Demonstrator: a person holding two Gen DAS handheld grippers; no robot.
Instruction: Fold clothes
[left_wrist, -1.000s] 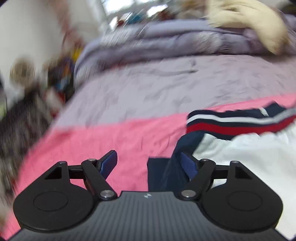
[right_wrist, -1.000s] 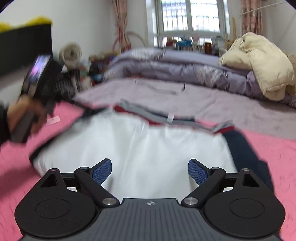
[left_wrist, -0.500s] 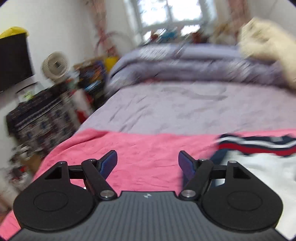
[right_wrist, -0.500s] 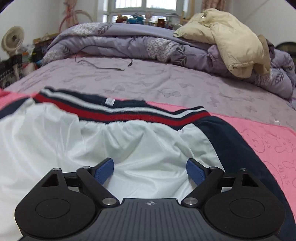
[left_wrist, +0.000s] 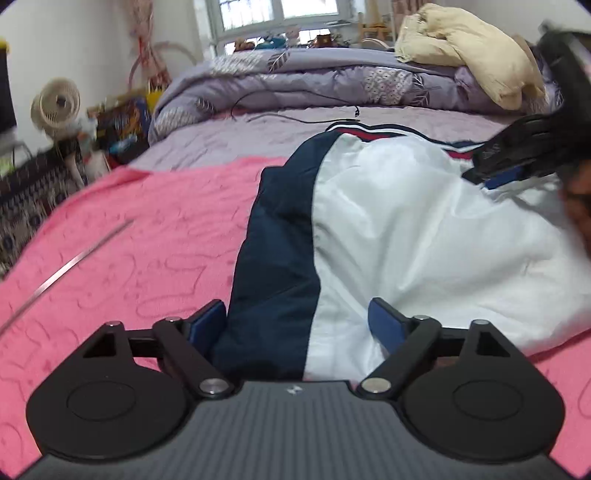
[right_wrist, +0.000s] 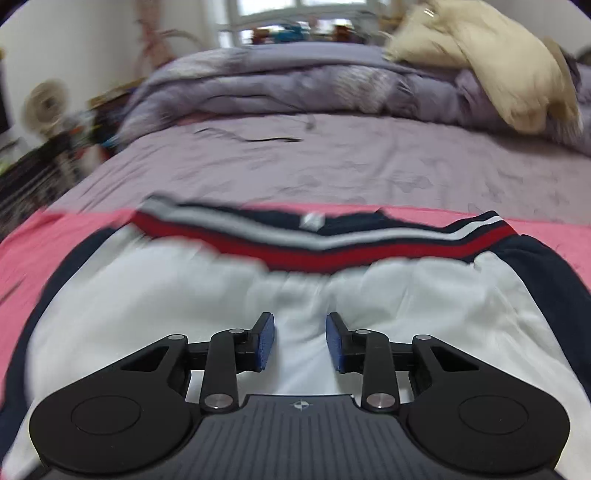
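A white jacket (left_wrist: 424, 236) with navy side panels and a red, white and navy striped hem lies on the pink blanket (left_wrist: 129, 240). My left gripper (left_wrist: 297, 319) is open at the jacket's near left edge, with the navy panel between its fingers. In the left wrist view the right gripper (left_wrist: 506, 173) rests on the white cloth at the far right. In the right wrist view the jacket (right_wrist: 184, 295) fills the foreground. My right gripper (right_wrist: 301, 341) is partly closed, its pads apart, with a ridge of white cloth between them.
A lilac sheet (left_wrist: 258, 129) covers the far bed, with a black cable (left_wrist: 314, 118) on it. A folded lilac quilt (left_wrist: 314, 77) and a cream coat (left_wrist: 469, 48) lie at the back. A fan (left_wrist: 57, 101) and clutter stand left. A thin metal strip (left_wrist: 66, 266) lies on the blanket.
My left gripper has moved right onto the jacket's navy edge. My right gripper's fingers have narrowed from wide open over the white cloth, and it has shifted towards the middle of the jacket.
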